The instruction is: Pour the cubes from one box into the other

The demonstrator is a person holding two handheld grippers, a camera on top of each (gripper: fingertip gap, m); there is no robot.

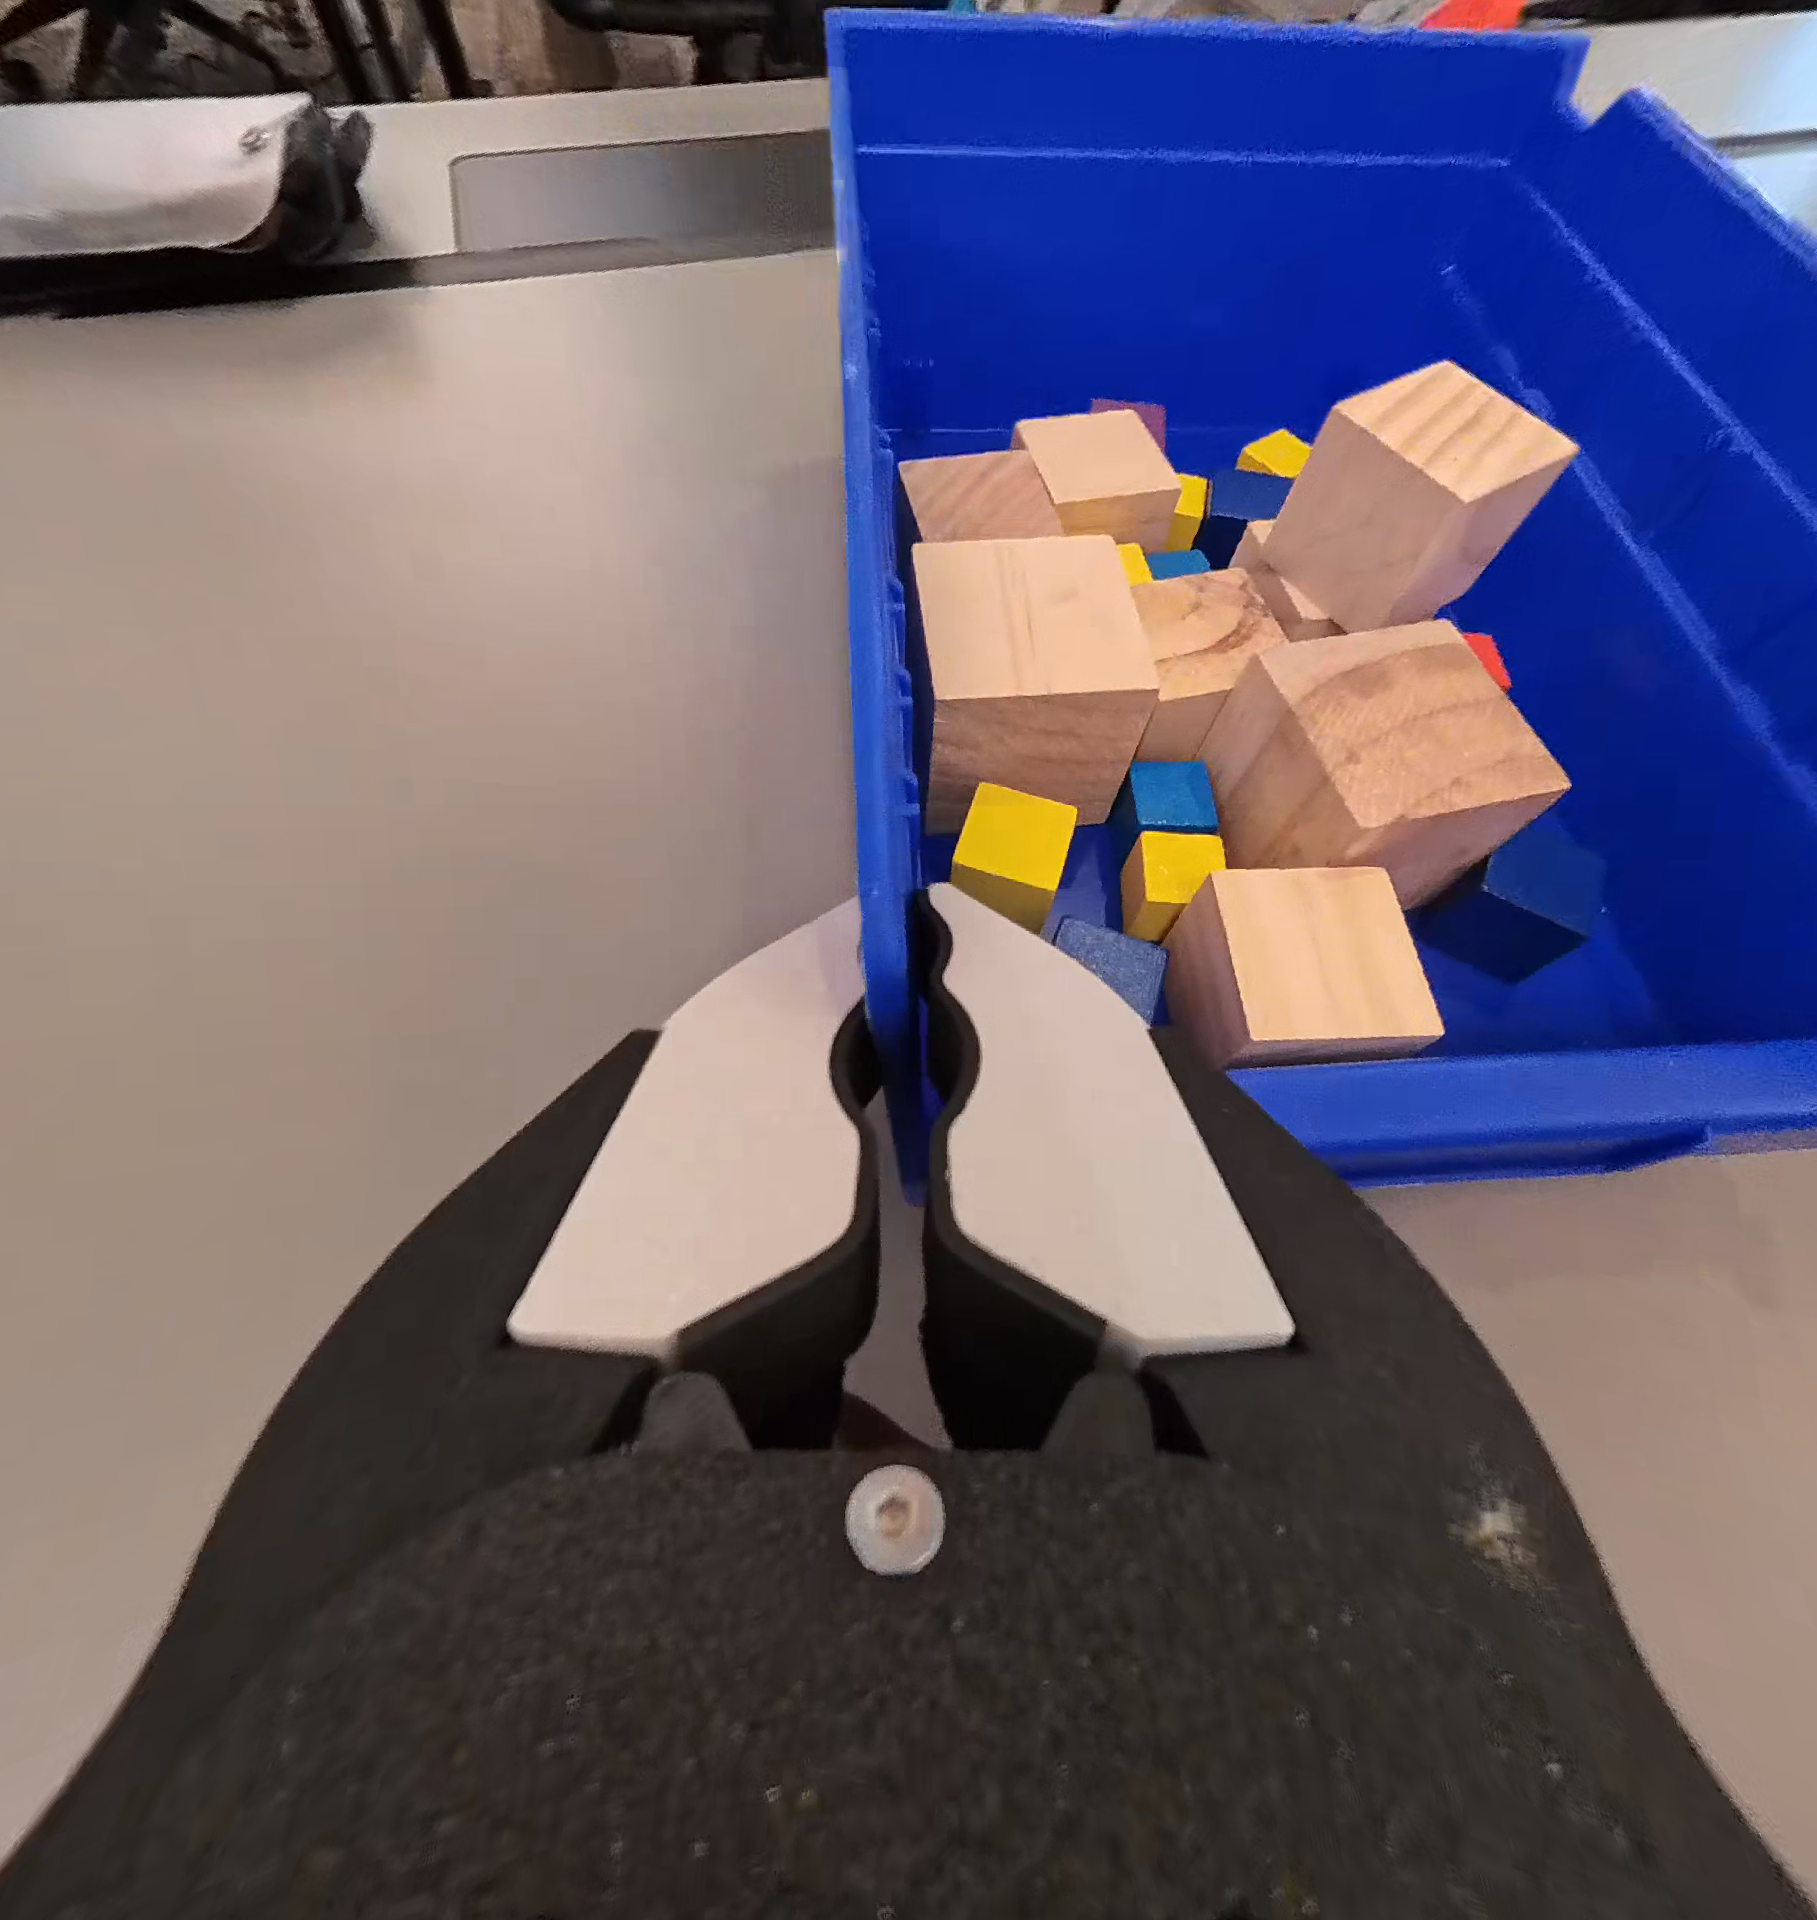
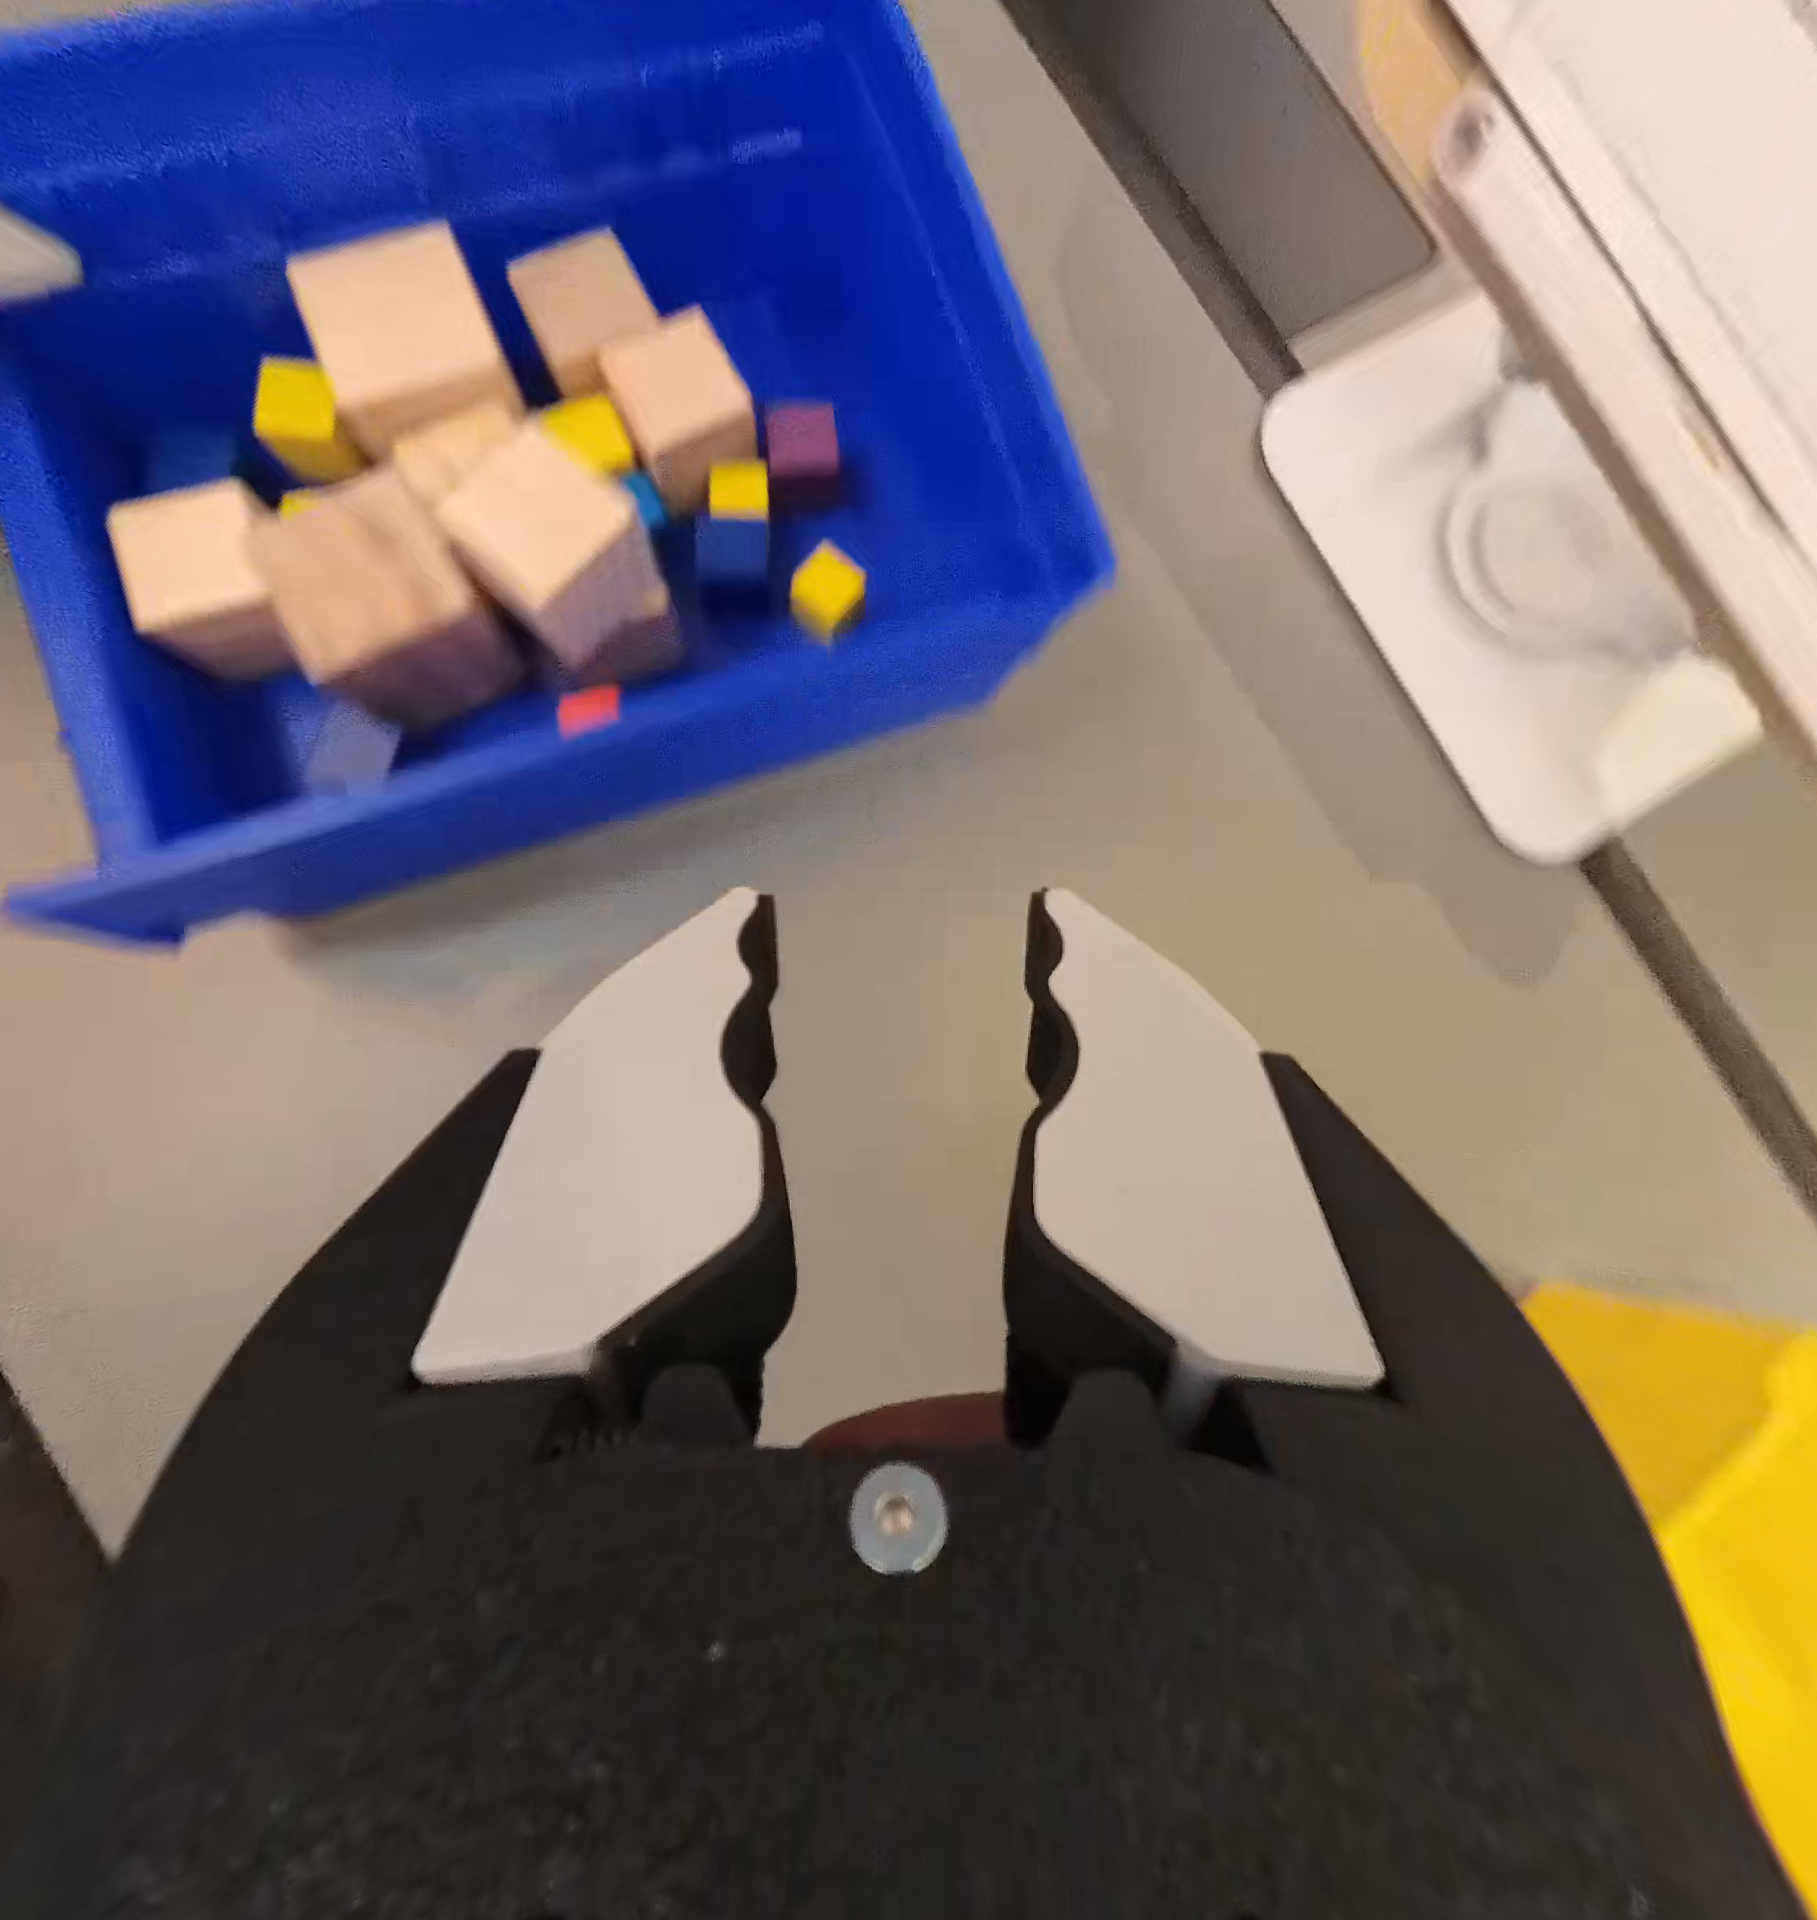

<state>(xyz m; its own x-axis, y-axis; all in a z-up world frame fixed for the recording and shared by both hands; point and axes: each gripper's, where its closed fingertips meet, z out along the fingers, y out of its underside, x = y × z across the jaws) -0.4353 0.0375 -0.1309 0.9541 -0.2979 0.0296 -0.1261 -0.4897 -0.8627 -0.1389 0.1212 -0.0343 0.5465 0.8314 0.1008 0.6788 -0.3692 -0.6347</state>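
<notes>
Clearly, left claw (image 1: 896, 914) pinching blue box (image 1: 1174, 260) wall, right claw (image 2: 902, 904) spread, empty

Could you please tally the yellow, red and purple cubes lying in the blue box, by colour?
yellow cubes: 5
red cubes: 1
purple cubes: 1
Total of these in the blue box: 7
</notes>
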